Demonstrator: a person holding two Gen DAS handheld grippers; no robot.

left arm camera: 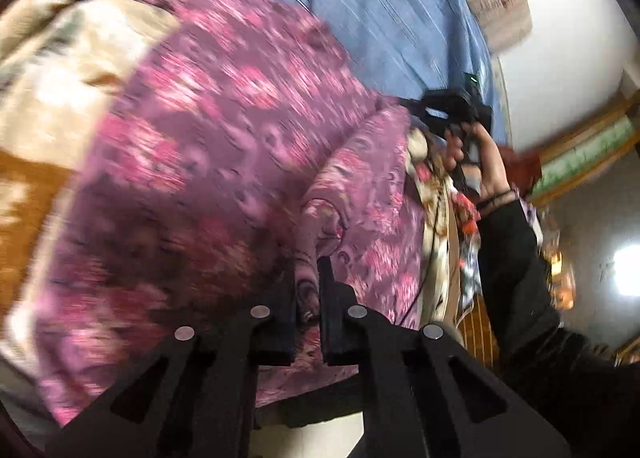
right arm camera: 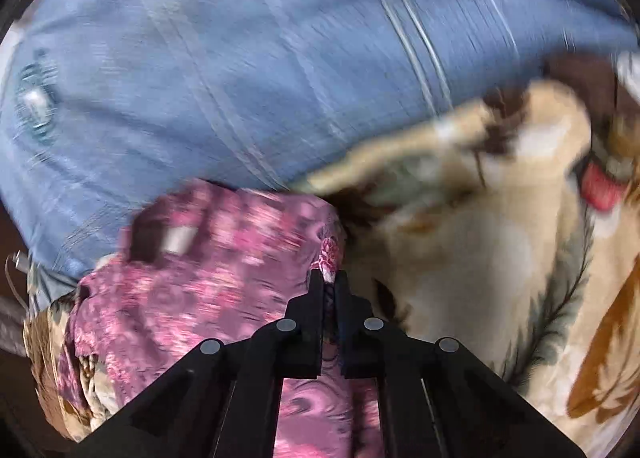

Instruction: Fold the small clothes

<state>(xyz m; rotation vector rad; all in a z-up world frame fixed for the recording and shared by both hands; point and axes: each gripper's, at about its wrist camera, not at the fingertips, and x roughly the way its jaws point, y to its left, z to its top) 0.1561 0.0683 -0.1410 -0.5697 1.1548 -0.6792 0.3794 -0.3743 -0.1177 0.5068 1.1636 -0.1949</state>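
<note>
A: Purple cloth with pink flowers — the garment point(left arm camera: 224, 162) fills the middle of the left wrist view, blurred, spread over a cream blanket point(left arm camera: 60, 70) with brown and orange print at the left edge.

B: And the left gripper point(left arm camera: 307, 282)?

A: Bottom centre of that frame. Jaws nearly closed, a fold of the garment pinched between the pads. Cloth bunches up just above the tips.

B: Blue at the top?

A: Blue sheet point(left arm camera: 384, 6) with pale stripes, upper centre to upper right, under and beyond the garment. At right of the frame a hand point(left arm camera: 476, 162) in a dark sleeve point(left arm camera: 516, 258) holds the other tool, at the garment's far edge.

B: Right wrist view?

A: Right gripper point(right arm camera: 329, 278) sits lower centre. Jaws all but shut, a thin edge of the garment point(right arm camera: 224, 254) clamped between them; a bit of pink-flowered hem pokes out above the tips. More of the cloth runs down between the finger arms to the bottom edge.

B: Where does the garment lie there?

A: Centre-left to lower left, heavily blurred. A small pale label shows on it at left of centre. The sheet point(right arm camera: 240, 50) takes the whole upper half. The blanket point(right arm camera: 480, 242) fills the right side, cream with grey leaf sprays and orange-brown patches, touching the garment beside the tips.

B: Anything unclear?

A: Whether the garment is lifted or flat; blur hides it.
</note>
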